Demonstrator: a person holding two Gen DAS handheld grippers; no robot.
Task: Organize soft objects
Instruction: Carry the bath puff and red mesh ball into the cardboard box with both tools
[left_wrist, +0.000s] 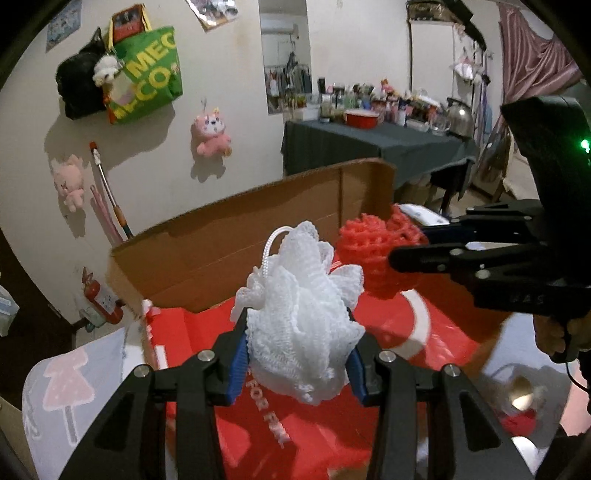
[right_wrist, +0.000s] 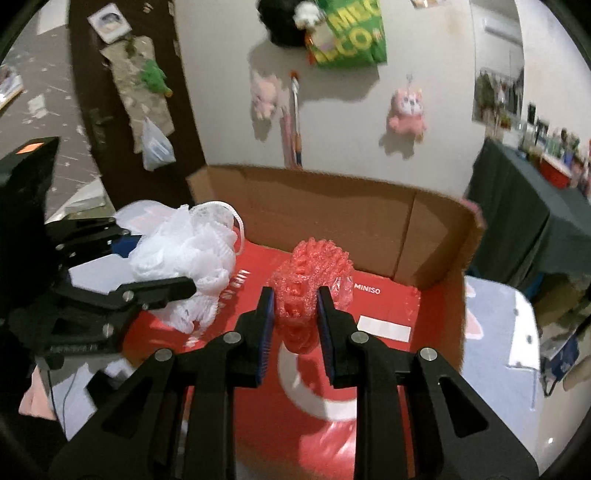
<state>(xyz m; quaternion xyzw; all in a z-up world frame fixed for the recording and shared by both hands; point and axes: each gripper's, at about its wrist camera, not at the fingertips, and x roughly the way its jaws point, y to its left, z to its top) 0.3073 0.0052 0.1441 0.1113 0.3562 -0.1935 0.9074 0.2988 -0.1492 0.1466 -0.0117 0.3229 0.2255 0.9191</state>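
Note:
My left gripper (left_wrist: 297, 354) is shut on a white mesh bath puff (left_wrist: 303, 314) and holds it over the open cardboard box (left_wrist: 236, 236). The puff also shows in the right wrist view (right_wrist: 184, 266), with the left gripper (right_wrist: 173, 288) around it. My right gripper (right_wrist: 294, 314) is shut on a red foam net sleeve (right_wrist: 314, 273) and holds it over the box's red bottom (right_wrist: 369, 369). In the left wrist view the red sleeve (left_wrist: 373, 251) hangs from the right gripper (left_wrist: 402, 251), just right of the puff.
The box (right_wrist: 332, 206) has tall cardboard walls at the back and right. It rests on a light cloth with pink prints (left_wrist: 66, 387). Pink plush toys (left_wrist: 210, 133) and a green bag (left_wrist: 147, 77) hang on the wall. A cluttered dark table (left_wrist: 369, 144) stands behind.

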